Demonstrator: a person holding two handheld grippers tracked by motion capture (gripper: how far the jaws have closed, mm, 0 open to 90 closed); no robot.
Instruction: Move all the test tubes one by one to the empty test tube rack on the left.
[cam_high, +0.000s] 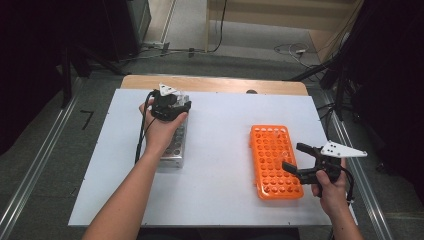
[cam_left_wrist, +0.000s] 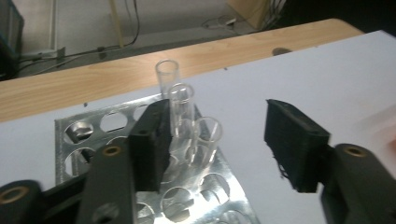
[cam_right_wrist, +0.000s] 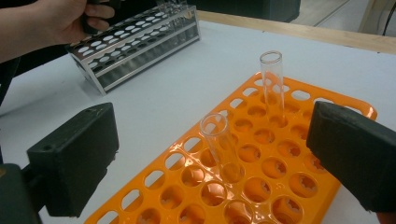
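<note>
- The work in hand appears to be moving clear glass test tubes from the metal rack (cam_high: 172, 145), at the left of the high view, across to the orange rack (cam_high: 275, 160) at the lower right of that view; both are sitting on the white table (cam_high: 220, 130).
- The left gripper (cam_left_wrist: 217, 140) is hovering over the far end of the metal rack, and its jaws are standing apart with nothing pressed between them.
- In the left gripper view, 3 test tubes (cam_left_wrist: 181, 109) are standing upright in a short row in the middle of the frame; the left jaw is sitting just beside the middle tube, while the right jaw is standing well clear at the right of the frame.
- The right gripper (cam_right_wrist: 215, 158) is waiting at the near right edge of the orange rack, jaws spread wide and gripping nothing.
- In the right gripper view, 2 tubes are already standing in the orange rack: a near tube (cam_right_wrist: 220, 144) leaning slightly at the centre of the frame, and a far tube (cam_right_wrist: 272, 84) upright towards the upper right.
- My reading is that the step in hand is the pick-up of another tube from the metal rack.
- The next move is likely calling for the left gripper to centre its jaws around 1 tube without knocking its neighbours, close gently on the glass, and lift straight up until the tube is clearing its hole.
</note>
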